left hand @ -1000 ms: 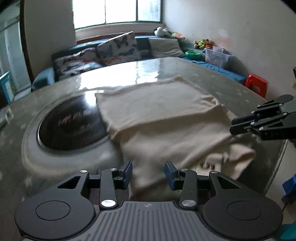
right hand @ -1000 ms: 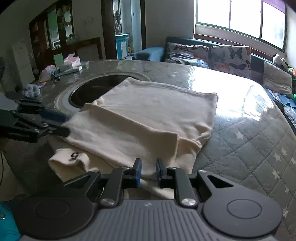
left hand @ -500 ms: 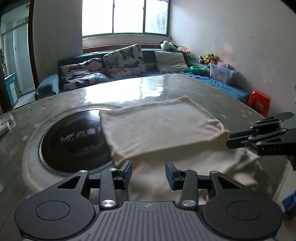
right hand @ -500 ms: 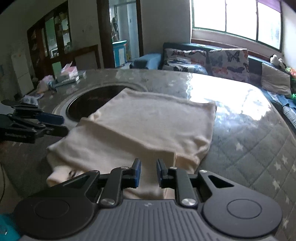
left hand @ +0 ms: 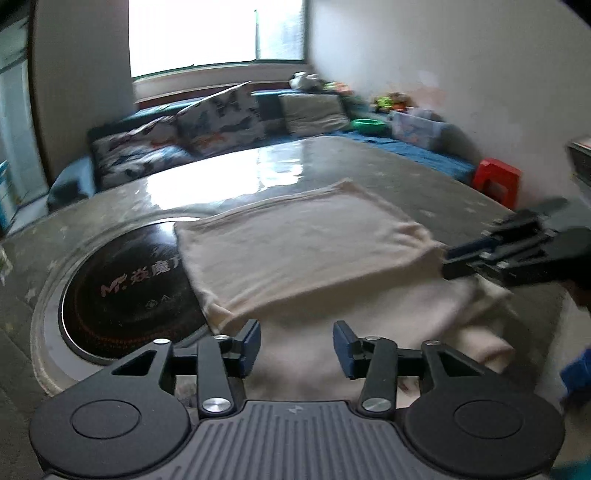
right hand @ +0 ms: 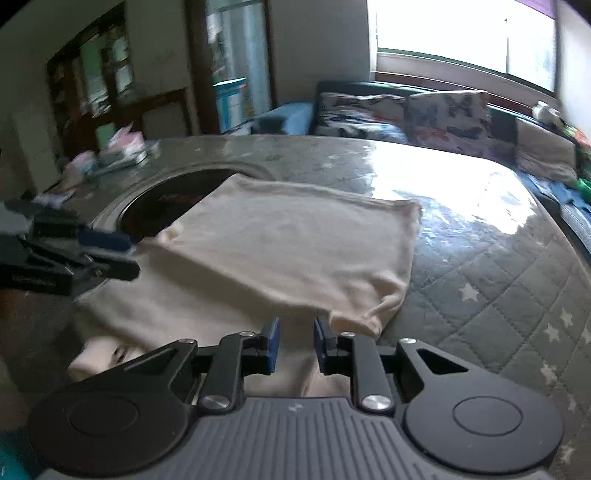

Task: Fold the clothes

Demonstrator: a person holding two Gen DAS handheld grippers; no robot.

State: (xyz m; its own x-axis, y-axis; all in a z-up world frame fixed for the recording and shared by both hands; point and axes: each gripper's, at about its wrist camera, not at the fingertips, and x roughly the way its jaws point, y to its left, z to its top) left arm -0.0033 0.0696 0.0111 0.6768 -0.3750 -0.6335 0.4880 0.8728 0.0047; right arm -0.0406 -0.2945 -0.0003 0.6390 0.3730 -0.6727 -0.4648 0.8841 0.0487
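Cloth fills the near part of both wrist views: a cream garment (left hand: 303, 251) lies on the desk (right hand: 480, 266), with its near layer running under the tongs and hanging a little over the near edge. The left tongs (left hand: 295, 343) have just been opening; the jaws stand apart, and the cloth lies below them with no pad pressing on it. The right tongs (right hand: 295, 343) have a narrower gap and have also just been opening a little; fabric shows behind that gap, but I judge it is not pinched. So both hands seem to have let the fabric go, probably because one fold is laid down.

Further out, toward 12 o'clock, the upper layer rests flat as a neat rectangle on the lower one, its edges fairly straight. At about 10 o'clock in the left view, its corner overlaps the dark round cooktop (left hand: 122, 288) set into the desk. Beyond the desk, at 12 o'clock, a sofa with patterned cushions (left hand: 221, 118) stands under a bright window (left hand: 214, 33).

The garment looks partly folded; another fold probably remains.
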